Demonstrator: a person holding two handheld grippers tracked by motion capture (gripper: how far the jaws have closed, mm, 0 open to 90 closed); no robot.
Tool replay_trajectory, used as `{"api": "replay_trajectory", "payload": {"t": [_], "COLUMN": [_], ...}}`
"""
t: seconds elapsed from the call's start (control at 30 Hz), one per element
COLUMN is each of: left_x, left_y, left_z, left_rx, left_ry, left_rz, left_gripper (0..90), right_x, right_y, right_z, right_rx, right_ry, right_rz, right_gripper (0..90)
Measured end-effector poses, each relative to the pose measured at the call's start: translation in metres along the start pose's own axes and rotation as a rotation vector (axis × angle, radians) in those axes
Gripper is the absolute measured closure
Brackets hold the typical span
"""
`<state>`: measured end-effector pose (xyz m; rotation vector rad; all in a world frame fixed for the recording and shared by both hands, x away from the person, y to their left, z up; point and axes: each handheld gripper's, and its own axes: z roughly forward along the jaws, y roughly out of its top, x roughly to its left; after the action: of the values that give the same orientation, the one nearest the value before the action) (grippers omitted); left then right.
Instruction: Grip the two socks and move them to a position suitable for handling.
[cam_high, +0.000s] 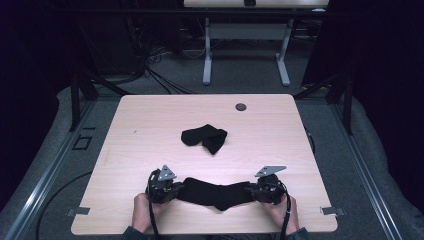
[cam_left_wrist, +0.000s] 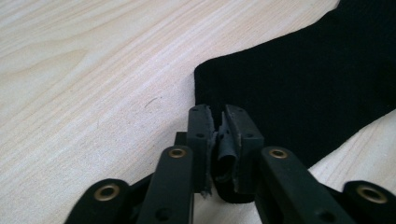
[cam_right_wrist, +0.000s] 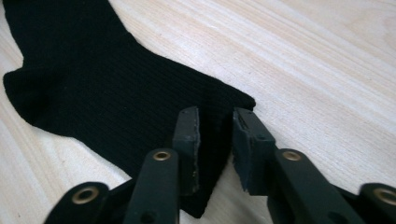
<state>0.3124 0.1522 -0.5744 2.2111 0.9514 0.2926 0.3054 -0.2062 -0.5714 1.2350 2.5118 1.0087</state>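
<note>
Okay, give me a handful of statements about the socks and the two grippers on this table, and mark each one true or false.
1. Two black socks are on the table. True: a stretched sock near the front edge and a folded sock mid-table.
2. The left gripper is shut on the stretched sock. True: fabric is pinched between its fingers.
3. The right gripper stands far from any sock. False: its jaws straddle the stretched sock's end, with a gap showing.
4. The folded sock lies on top of the stretched one. False: bare table separates them.
5. The table is dark metal. False: it is light wood.
</note>
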Motion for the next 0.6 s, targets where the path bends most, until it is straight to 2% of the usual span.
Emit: {"api": "replay_trajectory", "payload": {"t": [0.07, 0.37, 0.47, 0.6], "left_x": [-0.0001, 0.0004, 0.0007, 0.0002], "left_y": [-0.0011, -0.0062, -0.0075, -0.0080], "left_z": [-0.0002, -0.0032, -0.0033, -0.0041], "left_rx": [-0.003, -0.010, -0.021, -0.016], "left_ry": [0.003, -0.012, -0.009, -0.010], "left_rz": [0.001, -0.025, -0.026, -0.020], "left_gripper": [83.7, 84.1, 84.1, 84.1], "right_x": [-0.0006, -0.0017, -0.0019, -0.0017], "right_y": [-0.0012, -0.0015, -0.0029, -0.0032], "right_z": [0.0006, -0.0001, 0.0005, 0.0000], "right_rx": [-0.012, -0.003, -0.022, -0.016], "right_ry": [0.011, 0.022, 0.024, 0.022], "right_rz": [-0.002, -0.007, -0.001, -0.001], "right_gripper": [75.3, 77.5, 78.0, 78.9]}}
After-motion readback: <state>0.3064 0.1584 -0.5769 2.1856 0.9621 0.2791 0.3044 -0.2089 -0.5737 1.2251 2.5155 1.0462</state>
